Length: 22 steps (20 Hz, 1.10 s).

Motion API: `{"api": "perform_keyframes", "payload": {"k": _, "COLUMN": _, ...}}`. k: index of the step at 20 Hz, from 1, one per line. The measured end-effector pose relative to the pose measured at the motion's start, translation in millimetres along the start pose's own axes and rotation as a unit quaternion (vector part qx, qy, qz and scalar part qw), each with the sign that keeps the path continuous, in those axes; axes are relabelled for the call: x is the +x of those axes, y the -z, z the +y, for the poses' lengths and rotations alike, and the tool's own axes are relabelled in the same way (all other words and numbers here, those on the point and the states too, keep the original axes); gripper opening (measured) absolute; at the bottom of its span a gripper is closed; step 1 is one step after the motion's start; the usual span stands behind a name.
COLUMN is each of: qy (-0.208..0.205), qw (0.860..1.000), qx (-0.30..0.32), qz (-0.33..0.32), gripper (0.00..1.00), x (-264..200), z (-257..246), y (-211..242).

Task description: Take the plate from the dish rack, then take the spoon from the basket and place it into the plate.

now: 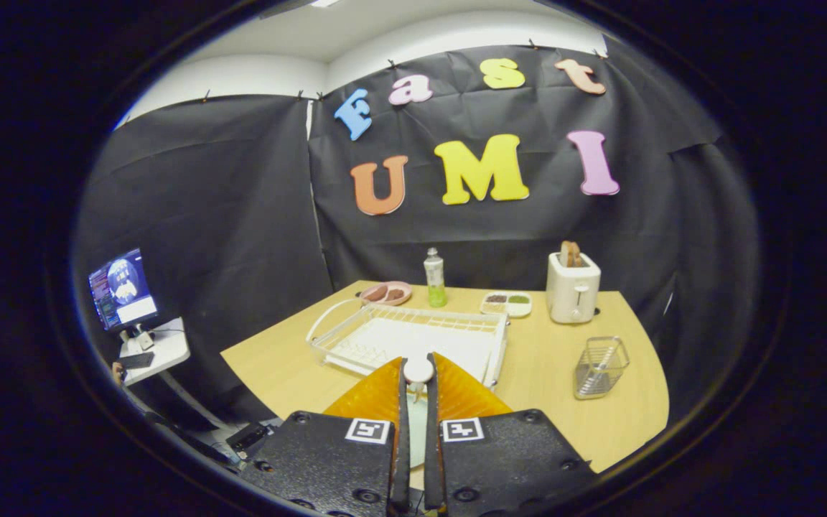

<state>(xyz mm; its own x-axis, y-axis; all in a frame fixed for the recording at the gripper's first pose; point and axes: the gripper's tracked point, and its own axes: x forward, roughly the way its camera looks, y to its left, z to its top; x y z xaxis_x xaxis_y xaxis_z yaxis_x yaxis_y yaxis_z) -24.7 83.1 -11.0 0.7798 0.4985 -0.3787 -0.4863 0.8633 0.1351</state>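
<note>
Gripper (418,388) fingers pinch the spoon (418,370), bowl up, above the plate (417,427). Risk: thin handle (narrow hold) twists, landing off-plate near the dish rack (356,337).

The gripper (418,373) is held above the near edge of the table, pointing forward and slightly down. Its two fingers (377,391) are drawn close together, nearly parallel, clamping the spoon (418,371), whose white bowl stands up at their tips.

Even overhead light, strong fisheye warping.
</note>
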Motion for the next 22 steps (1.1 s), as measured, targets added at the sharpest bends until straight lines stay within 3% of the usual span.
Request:
{"api": "perform_keyframes", "payload": {"k": 9, "qy": -0.044, "qw": 0.994, "qx": 0.031, "qz": 0.099, "gripper": 0.13, "x": 65.5, "z": 46.1, "y": 69.6}}
{"api": "perform_keyframes", "payload": {"k": 16, "qy": -0.081, "qw": 0.982, "qx": 0.085, "qz": 0.148, "gripper": 0.14, "x": 87.8, "z": 54.1, "y": 84.5}}
{"api": "perform_keyframes", "payload": {"k": 22, "qy": -0.080, "qw": 0.979, "qx": 0.090, "qz": 0.164, "gripper": 0.18, "x": 99.6, "z": 52.0, "y": 89.1}}
